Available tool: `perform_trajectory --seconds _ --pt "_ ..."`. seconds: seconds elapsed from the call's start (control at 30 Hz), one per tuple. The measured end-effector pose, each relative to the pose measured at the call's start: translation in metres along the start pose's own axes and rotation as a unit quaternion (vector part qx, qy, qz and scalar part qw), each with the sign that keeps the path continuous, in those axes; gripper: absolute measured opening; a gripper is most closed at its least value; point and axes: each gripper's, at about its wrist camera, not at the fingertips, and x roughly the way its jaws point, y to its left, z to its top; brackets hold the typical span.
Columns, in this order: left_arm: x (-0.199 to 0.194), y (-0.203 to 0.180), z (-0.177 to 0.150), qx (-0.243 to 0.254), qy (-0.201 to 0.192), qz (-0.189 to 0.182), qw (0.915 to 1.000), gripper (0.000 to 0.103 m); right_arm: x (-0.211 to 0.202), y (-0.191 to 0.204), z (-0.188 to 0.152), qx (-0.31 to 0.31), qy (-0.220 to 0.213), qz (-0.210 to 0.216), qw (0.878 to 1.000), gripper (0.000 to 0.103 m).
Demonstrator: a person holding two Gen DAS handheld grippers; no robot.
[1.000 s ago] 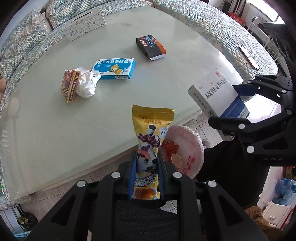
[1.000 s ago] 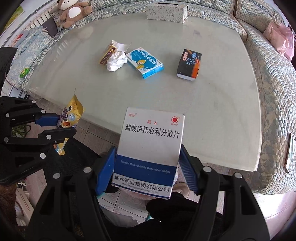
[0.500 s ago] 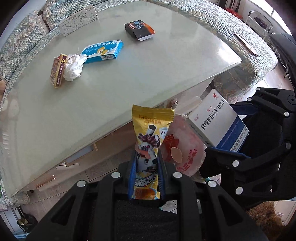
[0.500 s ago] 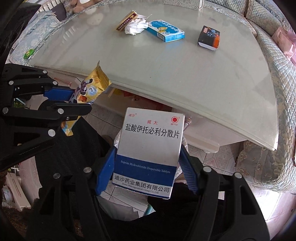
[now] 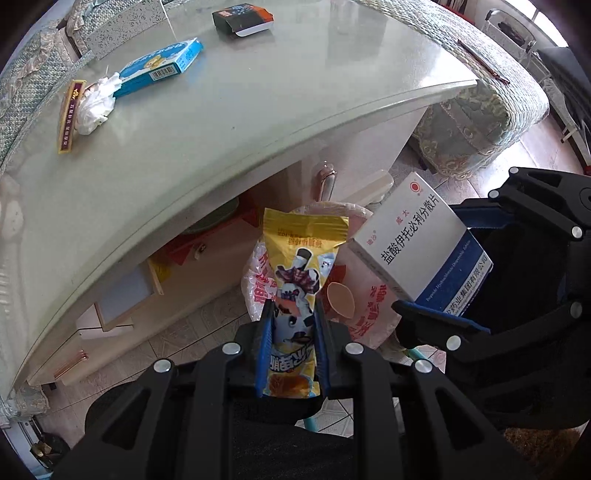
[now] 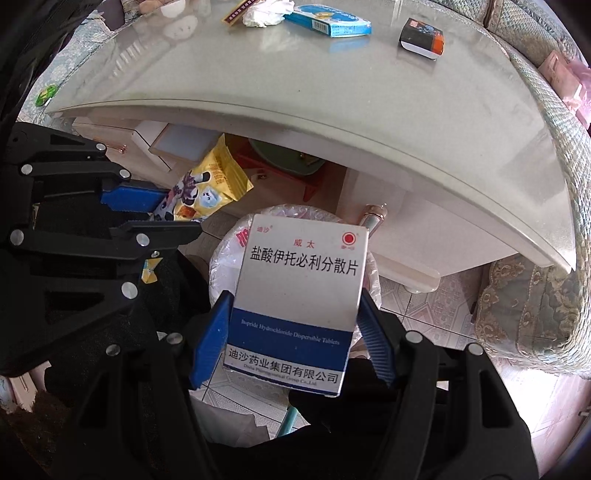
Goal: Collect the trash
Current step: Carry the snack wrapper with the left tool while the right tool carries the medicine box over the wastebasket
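Spanning both views, the glass table (image 5: 258, 122) carries a blue box (image 5: 159, 66), black box (image 5: 242, 16) and tissue (image 5: 94, 105) near its far edge. Beside its near edge, above a bag-lined bin (image 6: 225, 266), the right gripper (image 6: 291, 332) clamps a medicine box (image 6: 299, 295); the left gripper (image 5: 291, 325) pinches a yellow wrapper (image 5: 299, 266).

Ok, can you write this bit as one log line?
left claw: holds snack pack | right claw: holds pill box | both over bin bag | table: four left

white-and-blue medicine box (image 6: 301, 295) reading "盐酸伊托必利分散片", "迪沙药业集团有限公司", "Dispersible Tablets"
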Motion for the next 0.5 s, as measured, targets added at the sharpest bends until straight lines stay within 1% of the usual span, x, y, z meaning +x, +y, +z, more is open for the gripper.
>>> perform_trajectory --seconds 0.3,0.5 --pt "0.028 0.001 -0.003 -0.002 0.021 -0.027 0.9994 0.021 0.022 -0.007 -0.006 0.013 0.021 0.004 1.000 0.066" --pt "0.049 0.008 -0.001 -0.018 0.035 -0.049 0.9980 0.021 0.039 -0.015 -0.007 0.030 0.035 0.012 0.999 0.066"
